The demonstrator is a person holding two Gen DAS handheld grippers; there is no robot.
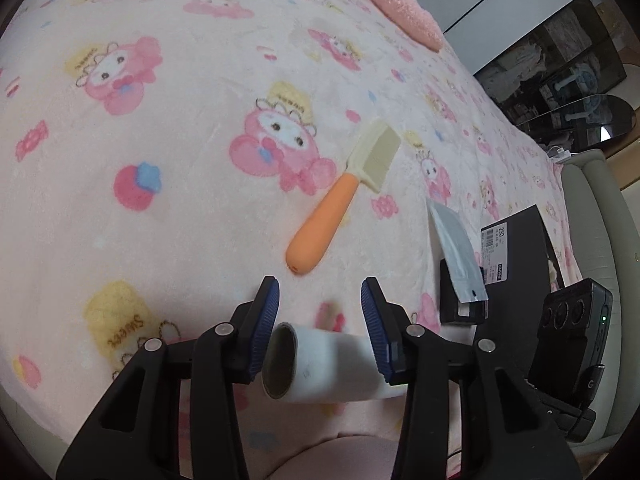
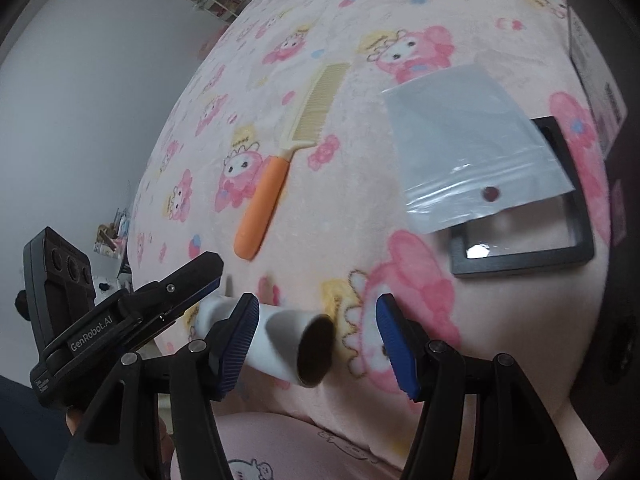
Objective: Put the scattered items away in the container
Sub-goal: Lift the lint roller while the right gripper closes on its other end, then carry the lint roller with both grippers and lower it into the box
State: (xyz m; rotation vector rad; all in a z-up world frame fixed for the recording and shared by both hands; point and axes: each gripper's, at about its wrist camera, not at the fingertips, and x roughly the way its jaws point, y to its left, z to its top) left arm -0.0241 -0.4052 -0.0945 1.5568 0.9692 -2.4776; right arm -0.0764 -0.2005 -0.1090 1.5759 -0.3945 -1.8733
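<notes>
Roll: white, with a cardboard core, blurred in both views. It lies at 6 o'clock in your left wrist view, low between the fingers of your left gripper.

- Axis: crosswise, 9 to 3 o'clock, running from one jaw toward the other. One open end sits against the inner face of the 9 o'clock pad. The body passes under the 3 o'clock pad and out beyond it.
- Left gripper: jaws partly apart. The roll is longer than the gap, so I judge nothing is clamped.
- Right gripper: jaws wide apart and gripping nothing. The roll's dark open end pokes between them from 9 o'clock.
- Nearer hand: your left, which straddles the body; your right has only the tip. A roll of the wrist would bring the pads across the roll's width (my judgement).
- Comb: orange handle, cream teeth, at 12 o'clock beyond the left jaws, pointing toward 1 o'clock, well apart from them.
- Clear bag: at 2 o'clock, draped over a black frame.
- Black box: labelled, just beside the frame at 3 o'clock; probably the container.
- Blanket: pink cartoon print, under everything.
</notes>
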